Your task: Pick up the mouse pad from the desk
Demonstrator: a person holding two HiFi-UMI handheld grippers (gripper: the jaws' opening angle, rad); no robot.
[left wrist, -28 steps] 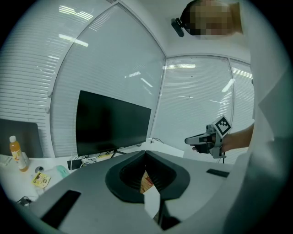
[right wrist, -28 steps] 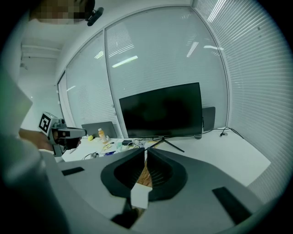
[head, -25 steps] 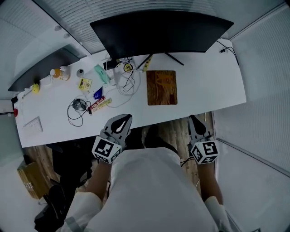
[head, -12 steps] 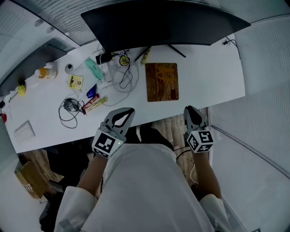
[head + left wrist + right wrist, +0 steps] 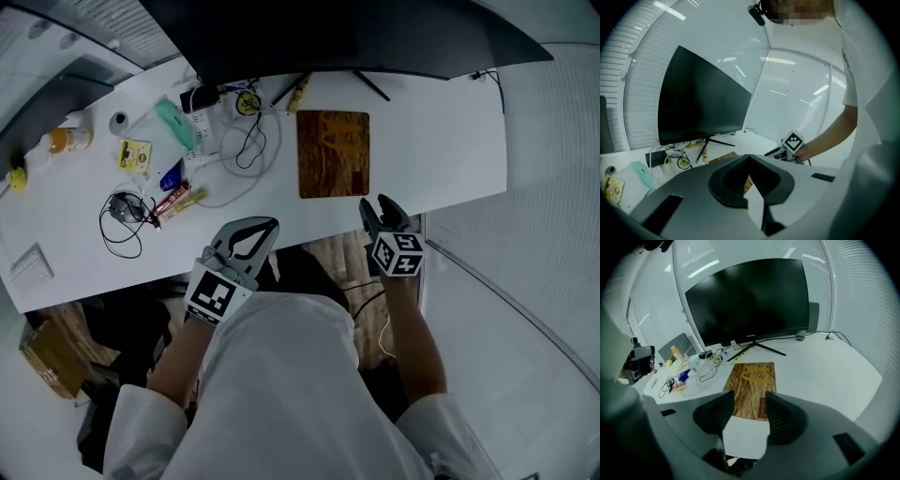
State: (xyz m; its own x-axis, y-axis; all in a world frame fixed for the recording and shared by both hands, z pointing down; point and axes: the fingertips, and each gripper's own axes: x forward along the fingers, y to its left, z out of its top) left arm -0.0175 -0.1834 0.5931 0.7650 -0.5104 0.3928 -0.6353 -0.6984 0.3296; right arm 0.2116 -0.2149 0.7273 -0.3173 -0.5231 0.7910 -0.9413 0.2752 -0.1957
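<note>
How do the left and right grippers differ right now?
The left gripper has its fingers together; the right gripper's fingers stand apart and are opening, with nothing between them. The right gripper sits just short of the mouse pad's near edge and is aimed at it; the left gripper is off to the pad's left, by the desk edge. Both are empty.
</note>
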